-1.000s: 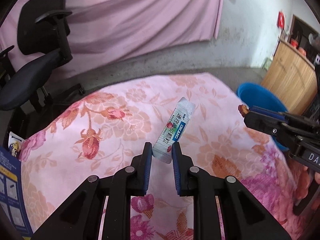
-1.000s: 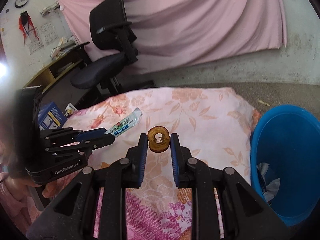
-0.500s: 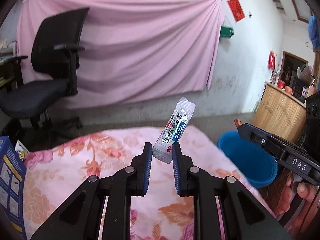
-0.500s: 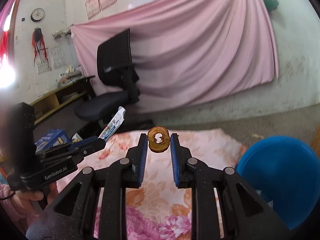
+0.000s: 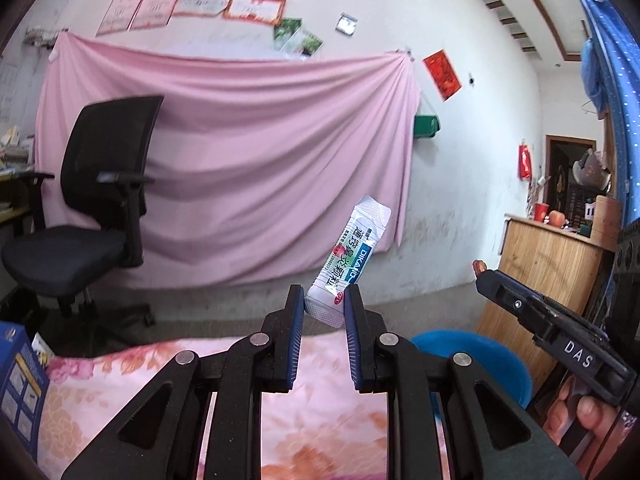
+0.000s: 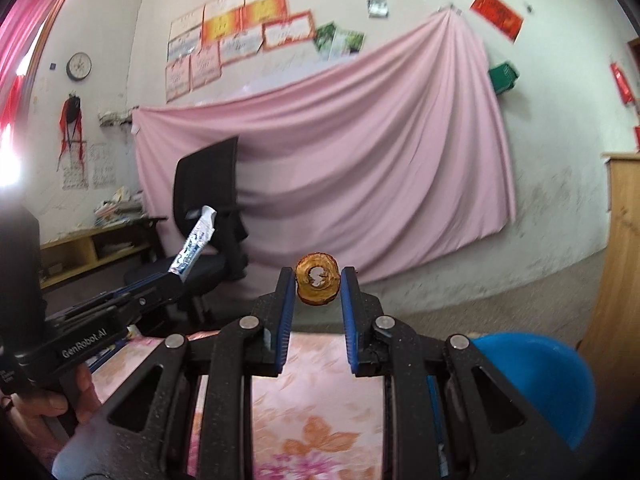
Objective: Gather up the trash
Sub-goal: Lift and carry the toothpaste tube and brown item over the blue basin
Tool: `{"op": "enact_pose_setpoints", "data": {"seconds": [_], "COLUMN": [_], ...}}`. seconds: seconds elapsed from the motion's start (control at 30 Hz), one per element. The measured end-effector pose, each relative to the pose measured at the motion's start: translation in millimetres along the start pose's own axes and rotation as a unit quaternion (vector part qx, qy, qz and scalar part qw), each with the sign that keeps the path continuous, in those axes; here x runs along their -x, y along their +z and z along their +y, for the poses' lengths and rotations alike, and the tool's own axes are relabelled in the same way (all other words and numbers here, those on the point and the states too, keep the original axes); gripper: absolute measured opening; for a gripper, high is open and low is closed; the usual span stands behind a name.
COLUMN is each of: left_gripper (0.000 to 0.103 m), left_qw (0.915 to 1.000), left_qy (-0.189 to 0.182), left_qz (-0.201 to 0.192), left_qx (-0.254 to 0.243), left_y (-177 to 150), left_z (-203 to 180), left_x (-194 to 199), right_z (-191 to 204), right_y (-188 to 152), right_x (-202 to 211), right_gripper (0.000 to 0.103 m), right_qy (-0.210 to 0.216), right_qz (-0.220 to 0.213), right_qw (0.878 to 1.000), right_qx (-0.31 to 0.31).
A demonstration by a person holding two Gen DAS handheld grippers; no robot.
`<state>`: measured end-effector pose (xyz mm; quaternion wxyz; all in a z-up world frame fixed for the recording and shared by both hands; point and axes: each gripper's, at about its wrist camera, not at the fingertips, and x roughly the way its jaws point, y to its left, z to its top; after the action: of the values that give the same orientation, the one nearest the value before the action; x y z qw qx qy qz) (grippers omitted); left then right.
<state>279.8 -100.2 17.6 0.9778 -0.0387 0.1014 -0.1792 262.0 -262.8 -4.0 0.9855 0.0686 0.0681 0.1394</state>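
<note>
White plastic sachet w/ green-blue print (image 5: pixel 347 258) is pinched by its lower end between the blue pads of the left gripper (image 5: pixel 323 307), tilted so its crimped top leans up and to the right, in the air above the bed. In the right wrist view the same sachet (image 6: pixel 193 244) sticks up from the left gripper's tip at far left, in front of the chair. Brown dried ring-shaped scrap w/ a ragged hole in the middle (image 6: pixel 317 284) is clamped between the blue pads of the right gripper (image 6: pixel 317 288), flat face toward the cam, also held in the air. In the left wrist view the right gripper comes in from the right, side-on, w/ a bit of the brown scrap at its tip; a hand (image 5: pixel 586 420) grips its handle below.

Round blue plastic bin (image 6: pixel 544 384) sits low right, just beside the bed edge; its rim (image 5: pixel 480 350) also shows behind the left gripper's right finger. Pink floral bedspread (image 6: pixel 312 420) lies under both grippers. Blue printed cardboard box (image 5: pixel 18 376) is at the bed's left edge. Further back: black mesh office chair (image 5: pixel 100 200) on the left, pink cloth sheet (image 5: pixel 248 168) hung on the white wall, wooden cabinet (image 5: pixel 552 264) at right, posters above the sheet, round wall clock (image 6: pixel 79 65) upper left.
</note>
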Motion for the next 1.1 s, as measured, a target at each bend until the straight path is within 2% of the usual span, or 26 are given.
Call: {"op": "enact_pose_setpoints", "data": {"seconds": [0.13,0.3,0.5,0.6,0.73,0.93,1.1], "left_gripper": [0.016,0.016,0.016,0.016,0.016,0.016,0.016], "left_qw": [0.9995,0.9977,0.9949,0.9943,0.9928,0.9859,0.9816], "left_qy": [-0.020,-0.046,-0.079,-0.093,-0.110,-0.142,-0.147], "left_qz": [-0.024,-0.048,-0.051,-0.033,0.010,0.079,0.114], "left_qx": [0.006,-0.014,-0.036,-0.042,-0.047,-0.043,-0.044], "left_y": [10.6,16.6,15.2,11.8,5.0,-4.8,-13.9], "left_z": [-20.3,-52.7,-87.3,-100.8,-120.6,-141.2,-150.5], "left_x": [-2.4,-5.4,-17.9,-32.6,-51.3,-78.4,-94.7], "right_z": [-12.7,-34.7,-63.1,-77.6,-95.4,-118.4,-133.9], "right_y": [6.1,8.3,9.6,9.0,5.6,-5.2,-17.9], "right_x": [19.6,41.2,58.9,62.8,62.6,46.6,35.1], "right_gripper": [0.050,0.050,0.050,0.050,0.050,0.050,0.050], "right_qy": [-0.036,-0.073,-0.107,-0.117,-0.135,-0.141,-0.146], "right_qz": [-0.039,-0.074,-0.077,-0.064,-0.040,0.021,0.066], "right_qw": [0.999,0.995,0.991,0.991,0.990,0.988,0.985], "right_qx": [0.013,0.011,-0.001,-0.011,-0.023,-0.052,-0.066]}}
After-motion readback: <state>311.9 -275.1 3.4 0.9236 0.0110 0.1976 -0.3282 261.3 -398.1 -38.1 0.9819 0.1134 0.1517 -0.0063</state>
